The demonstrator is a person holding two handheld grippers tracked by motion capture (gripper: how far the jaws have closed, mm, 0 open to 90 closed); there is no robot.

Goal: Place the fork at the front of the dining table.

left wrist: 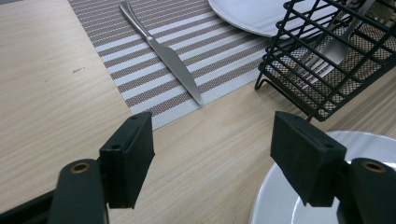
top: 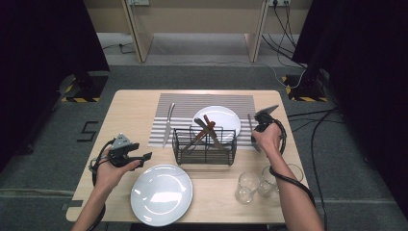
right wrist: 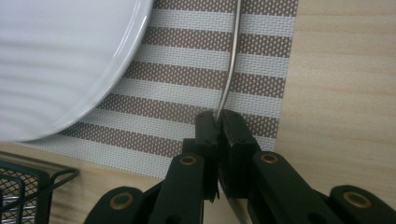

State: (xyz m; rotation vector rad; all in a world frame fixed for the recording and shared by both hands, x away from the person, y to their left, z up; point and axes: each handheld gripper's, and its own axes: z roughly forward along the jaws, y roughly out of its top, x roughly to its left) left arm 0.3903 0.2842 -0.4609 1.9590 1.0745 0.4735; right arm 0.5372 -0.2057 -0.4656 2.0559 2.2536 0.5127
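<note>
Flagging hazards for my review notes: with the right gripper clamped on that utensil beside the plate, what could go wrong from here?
1. The right gripper pinches the thin silver metal utensil edge-on; it might twist or slip.
2. The round white plate lies close beside it and could be knocked.
3. The clear drinking glasses stand under that forearm.

Even, soft light from overhead fills the high view: the bench is bright, while the room's far left and right sides fall into near-black. Shadows under the wire basket are faint and short. The near plate carries a pale sheen, and the glasses show small highlights. This view is low in detail and slightly soft.

In the left gripper view the knife and placemat are sharp; the black claw pads close to the lens are a little soft.

In the right gripper view the white plate is washed out with blurred banding, and the basket corner is out of focus.
</note>
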